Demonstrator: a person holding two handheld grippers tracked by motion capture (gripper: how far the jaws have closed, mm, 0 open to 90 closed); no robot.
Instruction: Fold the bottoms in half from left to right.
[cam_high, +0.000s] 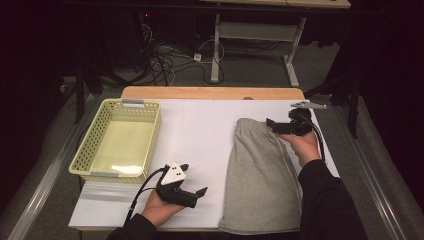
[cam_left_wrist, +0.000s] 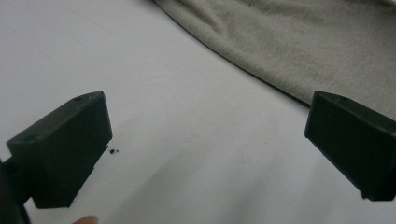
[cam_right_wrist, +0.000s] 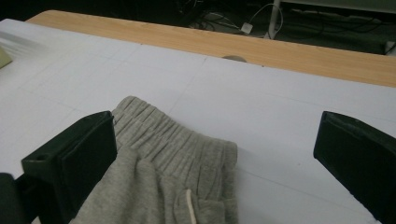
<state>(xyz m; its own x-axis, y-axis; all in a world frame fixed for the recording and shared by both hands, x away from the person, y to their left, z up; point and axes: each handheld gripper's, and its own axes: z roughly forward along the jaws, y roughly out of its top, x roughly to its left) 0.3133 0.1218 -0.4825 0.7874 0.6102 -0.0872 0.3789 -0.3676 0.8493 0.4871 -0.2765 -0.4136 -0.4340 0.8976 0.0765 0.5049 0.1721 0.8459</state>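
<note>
While the grey sweat shorts are lying flat on the white table cover, both grippers are standing with their jaws spread wide and nothing between them. In the high view the shorts are occupying the cover's 4 o'clock part, the ribbed elastic waistband pointing toward 12 o'clock and the leg hems reaching the near edge at 6 o'clock.

The right gripper is hovering at the waistband's 3 o'clock corner, held in the person's right hand, its jaws pointing toward 9 o'clock. In the right gripper view the waistband is sitting between and beyond the two black jaws, and a white drawstring is showing at 6 o'clock; neither jaw is pressing on the cloth.

The left gripper is resting low at the cover's 7 o'clock part, held in the left hand, jaws pointing toward 3 o'clock, toward the shorts but apart from them. In the left gripper view the edge of the shorts is running across at 1 o'clock, beyond the gaping jaws.

A pale yellow lattice basket is sitting at the cover's 9 o'clock side, well apart from the shorts.
</note>
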